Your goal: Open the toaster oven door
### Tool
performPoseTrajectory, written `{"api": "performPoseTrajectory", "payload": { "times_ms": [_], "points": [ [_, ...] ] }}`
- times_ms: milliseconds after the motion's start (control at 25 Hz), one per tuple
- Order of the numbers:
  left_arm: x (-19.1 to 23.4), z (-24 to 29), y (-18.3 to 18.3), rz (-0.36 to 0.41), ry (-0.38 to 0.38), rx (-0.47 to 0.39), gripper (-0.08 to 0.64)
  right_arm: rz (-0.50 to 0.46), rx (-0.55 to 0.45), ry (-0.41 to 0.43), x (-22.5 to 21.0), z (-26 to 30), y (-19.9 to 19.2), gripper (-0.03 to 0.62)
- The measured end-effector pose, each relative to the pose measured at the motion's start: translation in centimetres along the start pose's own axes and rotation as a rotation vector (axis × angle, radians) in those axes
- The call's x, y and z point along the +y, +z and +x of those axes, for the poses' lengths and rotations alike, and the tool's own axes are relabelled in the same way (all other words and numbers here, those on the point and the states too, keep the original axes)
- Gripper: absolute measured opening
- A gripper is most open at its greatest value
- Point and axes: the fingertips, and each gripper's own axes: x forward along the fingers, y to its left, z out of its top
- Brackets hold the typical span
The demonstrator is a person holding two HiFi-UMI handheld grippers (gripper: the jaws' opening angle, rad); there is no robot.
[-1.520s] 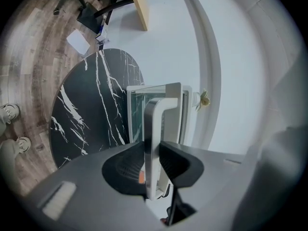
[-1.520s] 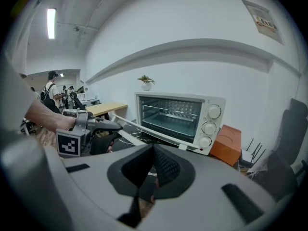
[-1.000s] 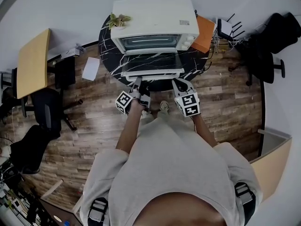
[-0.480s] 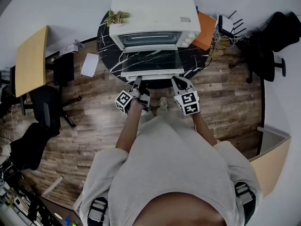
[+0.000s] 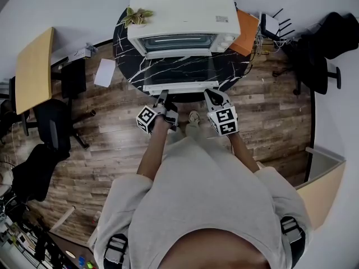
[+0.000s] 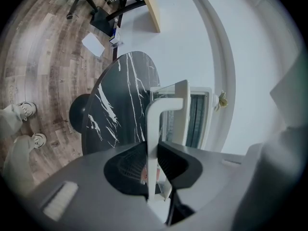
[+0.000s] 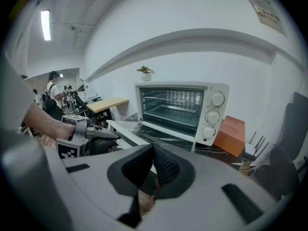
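Jaws of left gripper (image 5: 163, 98) just tightening on door handle (image 6: 153, 124) | right gripper (image 5: 212, 96) tilted down, clenched empty

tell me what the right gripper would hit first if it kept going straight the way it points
Most likely the open oven door, near its right end: the right gripper points forward and down toward it. Depth is unclear, so the table edge could come first.

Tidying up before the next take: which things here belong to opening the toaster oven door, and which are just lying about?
In use: toaster oven, door, door handle, left gripper (jaws just closing, handle between them).
Lying about: plant, orange box, paper sheet, router, chairs.
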Motion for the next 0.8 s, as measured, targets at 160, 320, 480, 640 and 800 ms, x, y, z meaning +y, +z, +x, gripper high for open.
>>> {"api": "performPoseTrajectory", "payload": {
  "times_ms": [160,320,480,640,800],
  "points": [
    [0.6,0.0,0.0,-0.003,0.02,0.0,0.077,0.006,0.01,0.004,0.1,0.2,-0.4,0.014],
    [1.3,0.1,0.0,-0.011,0.034,-0.001,0.075,0.012,0.022,0.007,0.0,0.4,-0.9,0.014],
    [1.9,0.1,0.1,-0.016,0.046,-0.001,0.074,0.017,0.031,0.006,0.0,0.5,-1.1,0.014],
    [2.8,0.2,0.1,-0.027,0.063,0.0,0.074,0.023,0.041,0.004,0.0,0.5,-1.5,0.014],
    [3.4,0.3,0.2,-0.031,0.071,0.0,0.074,0.03,0.049,0.004,0.0,0.6,-1.8,0.014]
  ]
}}
